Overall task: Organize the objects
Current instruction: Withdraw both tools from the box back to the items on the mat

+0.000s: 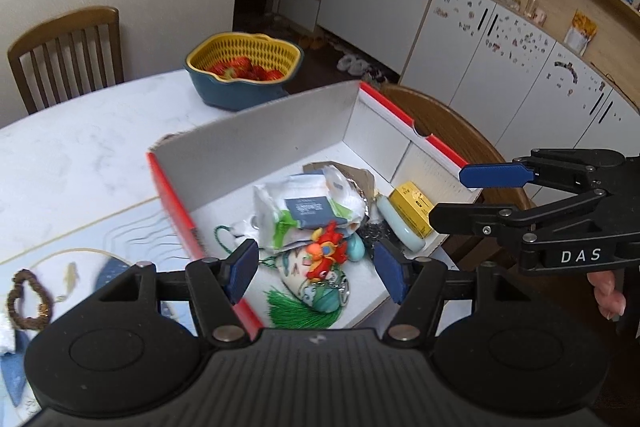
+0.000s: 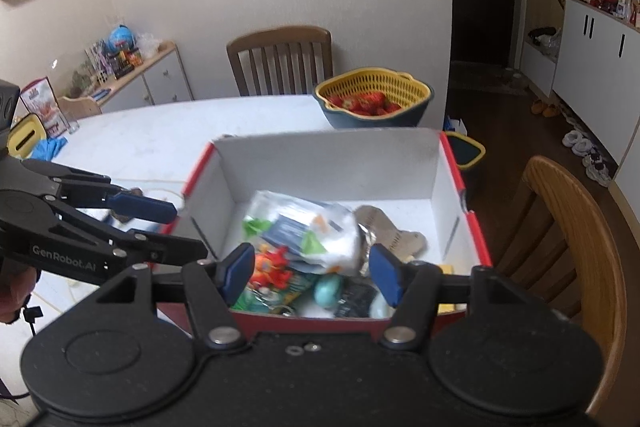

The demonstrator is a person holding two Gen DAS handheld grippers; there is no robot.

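An open red-and-white cardboard box stands on the table. Inside lie a white tissue packet, a red toy keychain, a green tassel, a teal egg, a yellow carton and a pale green tube. My left gripper hovers open above the box's near left side, empty. My right gripper hangs open over the box's near right side, also empty. A brown bead bracelet lies on the placemat outside the box.
A blue-and-yellow basket of strawberries sits on the white table beyond the box. Wooden chairs stand at the far side and on the right. A patterned placemat lies left of the box. A hand holds the right gripper.
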